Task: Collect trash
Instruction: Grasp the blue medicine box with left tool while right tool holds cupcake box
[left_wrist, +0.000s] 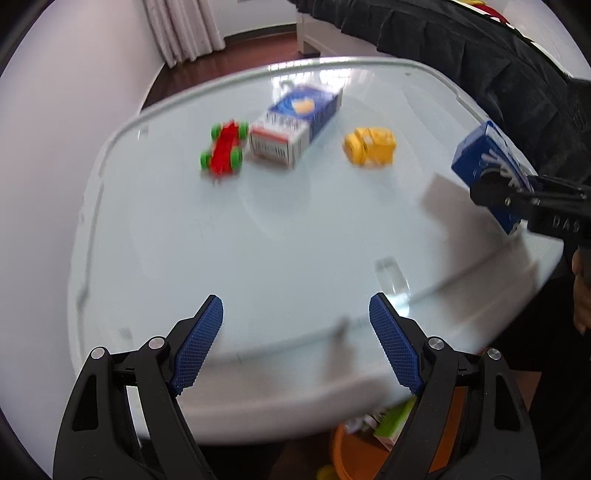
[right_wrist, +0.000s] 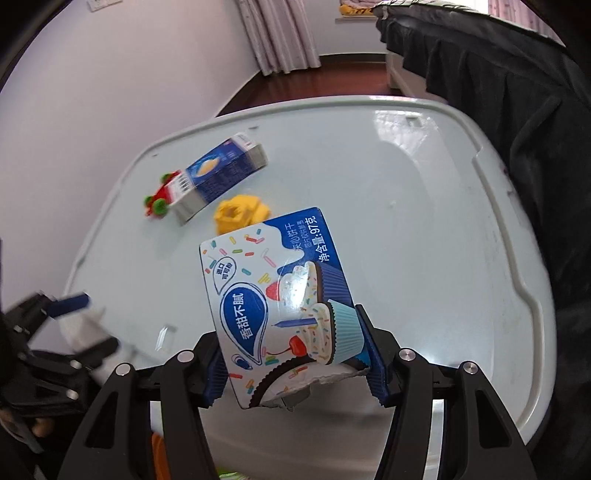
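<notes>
Left gripper (left_wrist: 295, 325): pointing steeply downward, blue pads well apart, nothing between them.
Right gripper (right_wrist: 291, 365): pointing steeply downward, pads pressed on both sides of a biscuit box (right_wrist: 277, 295), which sticks out forward past the fingertips, tilted.

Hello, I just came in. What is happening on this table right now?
A person is clearing trash with a gripper in each hand. The right gripper is shut on a blue and white biscuit box, held up over the pale table. The left gripper is open and holds nothing. A second box, a red toy car and a yellow toy lie on the table. An orange bin shows below its edge.
</notes>
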